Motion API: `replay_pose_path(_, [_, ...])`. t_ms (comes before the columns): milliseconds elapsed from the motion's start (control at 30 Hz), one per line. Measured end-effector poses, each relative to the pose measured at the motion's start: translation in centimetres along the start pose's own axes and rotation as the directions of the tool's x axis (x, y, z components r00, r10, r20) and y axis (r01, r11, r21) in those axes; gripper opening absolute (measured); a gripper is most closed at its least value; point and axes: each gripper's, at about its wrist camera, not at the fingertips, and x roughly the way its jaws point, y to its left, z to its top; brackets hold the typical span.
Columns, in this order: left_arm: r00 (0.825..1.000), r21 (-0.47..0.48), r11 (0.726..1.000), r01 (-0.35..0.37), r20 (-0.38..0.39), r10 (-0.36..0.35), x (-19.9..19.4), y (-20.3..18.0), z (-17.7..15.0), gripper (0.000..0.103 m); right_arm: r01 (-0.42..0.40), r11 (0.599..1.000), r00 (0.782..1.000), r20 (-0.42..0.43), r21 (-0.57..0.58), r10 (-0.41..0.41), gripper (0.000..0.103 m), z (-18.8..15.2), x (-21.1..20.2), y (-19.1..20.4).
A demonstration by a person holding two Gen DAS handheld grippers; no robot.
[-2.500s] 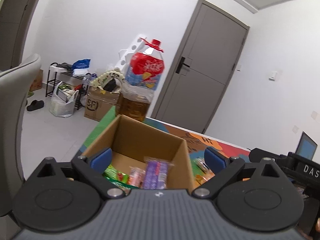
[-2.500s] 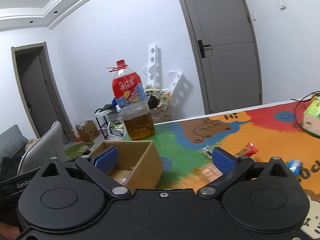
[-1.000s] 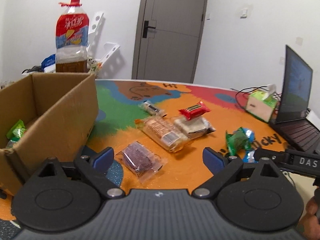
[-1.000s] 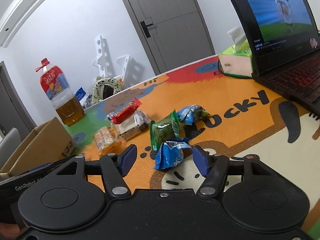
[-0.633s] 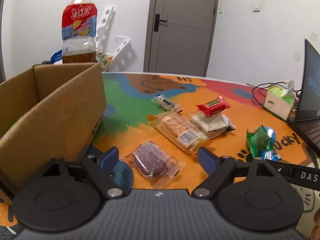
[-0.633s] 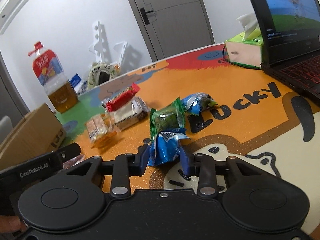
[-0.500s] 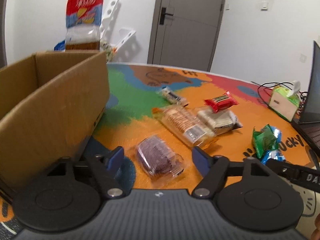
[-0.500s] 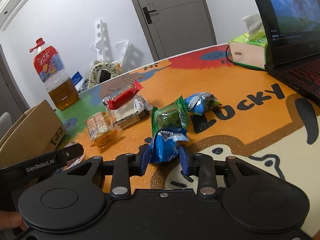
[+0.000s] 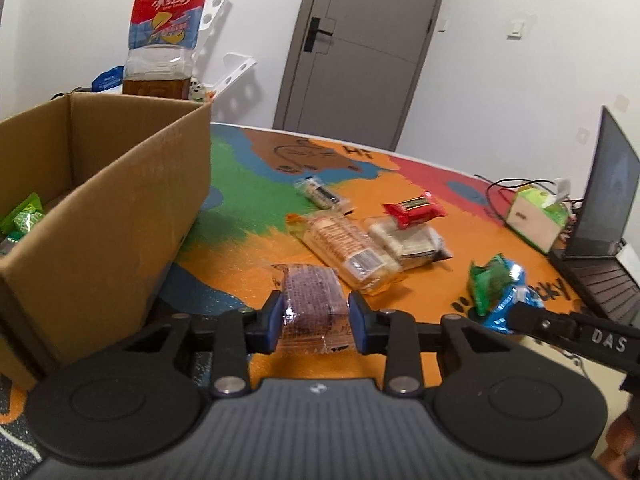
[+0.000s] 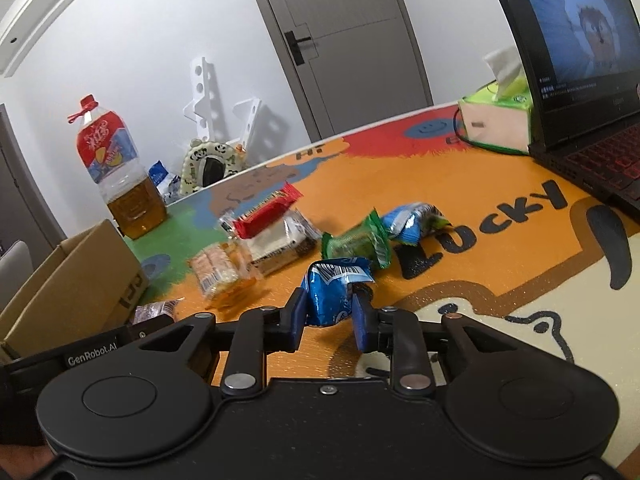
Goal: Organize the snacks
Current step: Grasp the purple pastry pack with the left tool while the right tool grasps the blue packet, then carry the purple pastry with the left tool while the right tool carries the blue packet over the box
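While jaws just closed, left claw [image 9: 313,322] clamps purple snack pack [image 9: 311,295] | right claw [image 10: 329,317] clamps blue packet [image 10: 331,295]

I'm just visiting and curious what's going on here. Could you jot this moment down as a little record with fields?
Left gripper: jaws just closing on a purple snack pack lying on the table mat
Right gripper: shut on a blue snack pack
Box: open cardboard, left side, a green packet inside
Loose on the mat: cracker pack, red bar on a white pack, green pack, second blue pack
Nearby: laptop, tissue box, big bottle
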Motion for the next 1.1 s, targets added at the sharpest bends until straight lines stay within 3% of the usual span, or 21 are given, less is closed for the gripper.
replay_pose_path(200, [0.999, 0.003, 1.0, 0.03, 0.023, -0.03, -1.3, -0.1, 0.1, 0.033, 0.007, 1.0, 1.0, 0.026, -0.002, -0.007, 0.026, 0.3, -0.8, 0.9])
replay_pose_path(467, [0.992, 0.019, 0.998, 0.053, 0.116, -0.054, -4.1, -0.2, 1.3, 0.033, -0.039, 0.998, 0.997, 0.062, -0.039, 0.041, 0.026, 0.6, -1.5, 3.3])
replay_pose_path(1100, [0.966, -0.042, 0.999, 0.006, 0.26, 0.005, -9.2, 2.7, 4.0, 0.033, -0.171, 0.983, 0.975, 0.13, -0.063, 0.178, 0.025, 2.0, -2.8, 7.1])
